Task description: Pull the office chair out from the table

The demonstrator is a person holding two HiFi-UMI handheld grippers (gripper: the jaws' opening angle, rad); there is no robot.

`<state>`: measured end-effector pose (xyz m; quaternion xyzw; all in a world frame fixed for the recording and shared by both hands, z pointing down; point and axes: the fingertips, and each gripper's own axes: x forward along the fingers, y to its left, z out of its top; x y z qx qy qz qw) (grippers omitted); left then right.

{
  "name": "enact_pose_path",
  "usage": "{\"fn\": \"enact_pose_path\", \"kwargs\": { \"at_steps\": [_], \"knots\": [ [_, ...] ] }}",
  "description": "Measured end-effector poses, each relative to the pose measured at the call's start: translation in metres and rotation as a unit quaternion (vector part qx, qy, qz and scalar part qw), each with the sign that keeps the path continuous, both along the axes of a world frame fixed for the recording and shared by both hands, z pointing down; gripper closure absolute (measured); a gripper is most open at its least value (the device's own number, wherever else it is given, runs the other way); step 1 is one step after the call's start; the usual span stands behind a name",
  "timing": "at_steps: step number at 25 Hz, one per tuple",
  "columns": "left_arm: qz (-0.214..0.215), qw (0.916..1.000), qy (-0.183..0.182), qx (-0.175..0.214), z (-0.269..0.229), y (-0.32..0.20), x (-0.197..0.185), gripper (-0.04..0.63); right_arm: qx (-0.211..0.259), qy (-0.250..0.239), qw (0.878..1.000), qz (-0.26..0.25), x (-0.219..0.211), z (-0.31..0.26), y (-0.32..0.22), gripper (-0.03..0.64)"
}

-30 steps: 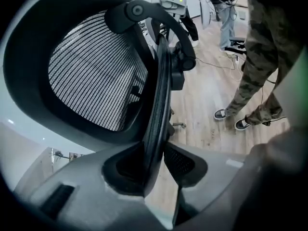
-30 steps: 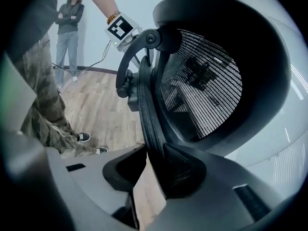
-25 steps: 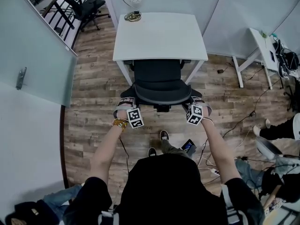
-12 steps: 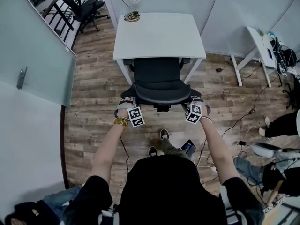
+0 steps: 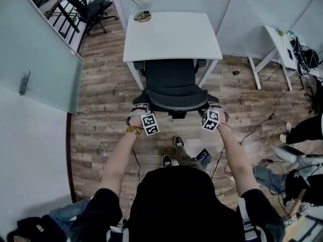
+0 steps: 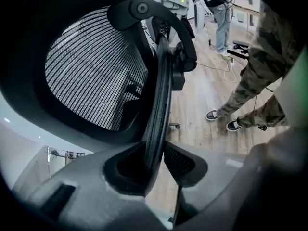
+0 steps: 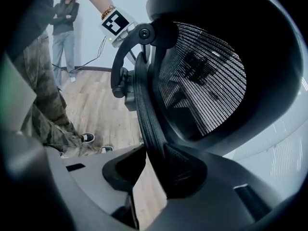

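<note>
A black office chair point(image 5: 171, 82) with a mesh back stands with its seat partly under the white table point(image 5: 171, 34). Its backrest faces me. My left gripper point(image 5: 140, 111) is shut on the left edge of the backrest, and the right gripper point(image 5: 214, 109) is shut on the right edge. In the left gripper view the backrest rim point(image 6: 161, 95) runs down between the pads of the left gripper point(image 6: 156, 165), with the mesh point(image 6: 91, 76) to its left. In the right gripper view the rim point(image 7: 144, 109) is pinched the same way in the right gripper point(image 7: 154, 170).
My shoes point(image 5: 171, 153) stand on the wood floor just behind the chair, beside a small dark device point(image 5: 203, 158) and cables. A coiled cord point(image 5: 143, 17) lies on the table's far corner. A second white table point(image 5: 275, 49) and seated people are at the right; a glass partition point(image 5: 40, 54) is at the left.
Both grippers, still clamped on the backrest, have drawn slightly toward me, and the chair has come a little way out from under the table.
</note>
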<state>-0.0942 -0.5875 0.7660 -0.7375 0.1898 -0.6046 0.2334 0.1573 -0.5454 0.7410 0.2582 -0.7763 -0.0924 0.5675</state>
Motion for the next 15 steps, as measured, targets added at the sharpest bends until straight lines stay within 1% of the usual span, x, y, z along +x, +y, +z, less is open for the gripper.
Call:
{"fn": "enact_pose_path", "kwargs": {
  "at_steps": [8,15],
  "knots": [
    [0.005,1.0,-0.001,-0.005,0.0,0.007,0.001,0.463,-0.015,0.007,1.0,0.009,0.001,0.0,0.006,0.508],
    [0.017,0.9998,0.011,0.002,-0.003,0.027,0.004,0.462,-0.016,0.014,1.0,0.014,0.002,0.0,0.024,0.508]
  ]
}}
